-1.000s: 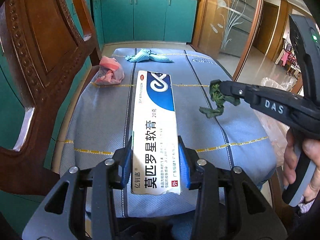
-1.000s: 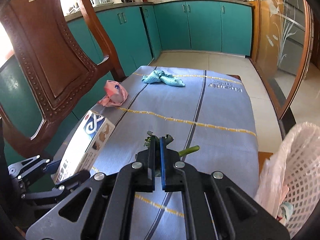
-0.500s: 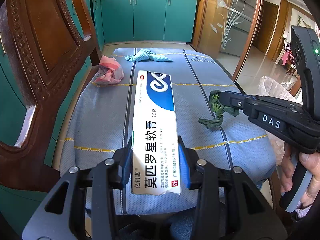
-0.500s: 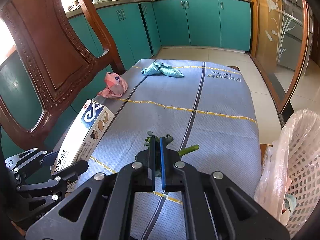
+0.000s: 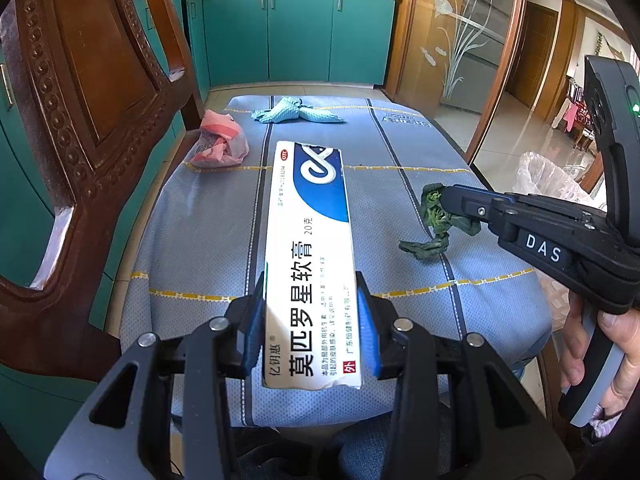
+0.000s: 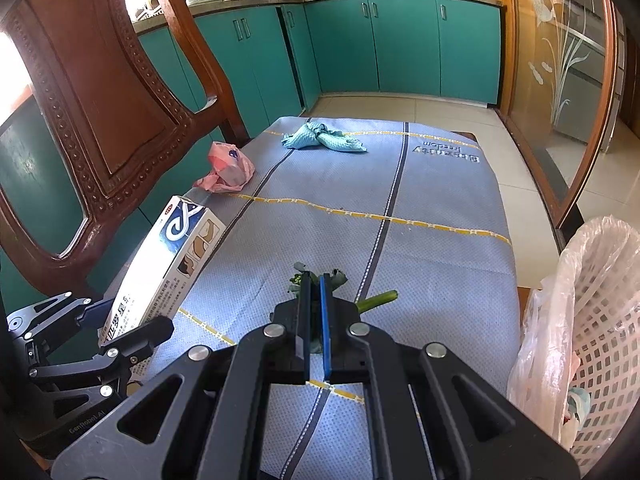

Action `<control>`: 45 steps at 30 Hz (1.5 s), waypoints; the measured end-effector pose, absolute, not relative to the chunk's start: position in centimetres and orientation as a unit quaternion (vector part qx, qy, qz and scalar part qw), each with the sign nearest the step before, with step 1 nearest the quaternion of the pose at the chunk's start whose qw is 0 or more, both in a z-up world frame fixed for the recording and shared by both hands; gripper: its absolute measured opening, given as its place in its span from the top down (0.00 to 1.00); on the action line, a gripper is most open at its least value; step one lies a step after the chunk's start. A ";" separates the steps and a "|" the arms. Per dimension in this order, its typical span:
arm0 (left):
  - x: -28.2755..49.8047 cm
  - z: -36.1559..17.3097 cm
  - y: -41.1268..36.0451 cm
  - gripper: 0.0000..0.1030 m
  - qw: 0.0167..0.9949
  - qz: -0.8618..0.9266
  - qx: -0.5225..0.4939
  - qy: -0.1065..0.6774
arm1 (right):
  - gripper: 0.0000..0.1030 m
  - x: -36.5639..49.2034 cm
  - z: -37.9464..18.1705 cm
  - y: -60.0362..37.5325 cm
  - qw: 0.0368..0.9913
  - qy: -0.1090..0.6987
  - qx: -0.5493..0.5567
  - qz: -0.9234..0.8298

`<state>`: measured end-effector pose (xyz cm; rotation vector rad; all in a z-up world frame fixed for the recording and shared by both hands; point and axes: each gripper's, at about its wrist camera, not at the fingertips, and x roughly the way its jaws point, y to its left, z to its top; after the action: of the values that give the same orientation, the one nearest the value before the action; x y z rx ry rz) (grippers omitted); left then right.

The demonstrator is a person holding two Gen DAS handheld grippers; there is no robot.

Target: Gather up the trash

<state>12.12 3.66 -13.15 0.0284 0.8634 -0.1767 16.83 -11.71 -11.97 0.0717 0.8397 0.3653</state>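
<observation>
My left gripper [image 5: 310, 316] is shut on a long white and blue ointment box [image 5: 310, 248] and holds it above the blue-grey table cover [image 5: 200, 240]. The box also shows at the left of the right wrist view [image 6: 168, 264]. My right gripper [image 6: 315, 284] is shut on a wilted green vegetable scrap [image 5: 434, 220] with a pale stem [image 6: 378, 299], held just above the cover at the right. A crumpled pink bag [image 5: 218, 144] and a bunched teal cloth [image 5: 296, 110] lie at the far end.
A white mesh bin lined with a clear bag [image 6: 592, 328] stands beside the table at the right. A carved wooden chair back [image 5: 80, 100] rises close on the left. Teal kitchen cabinets [image 6: 400, 40] stand behind.
Both grippers have drawn back toward the near edge of the table, each still holding its item. The right gripper with the vegetable scrap has shifted right, closer to the bin.
</observation>
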 end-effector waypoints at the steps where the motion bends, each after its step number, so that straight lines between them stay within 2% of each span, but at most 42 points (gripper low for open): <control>1: 12.1 -13.2 3.7 0.61 0.904 -0.086 0.014 0.418 | 0.95 16.8 -12.0 -11.7 0.896 0.405 0.035 0.176; 45: 11.8 -13.3 3.6 0.61 0.905 -0.086 0.020 0.416 | 0.95 16.2 -12.0 -11.9 0.897 0.405 0.036 0.176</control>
<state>11.79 3.60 -13.29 0.0422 0.8590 -0.1776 16.22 -11.91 -12.03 0.0751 0.8383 0.3646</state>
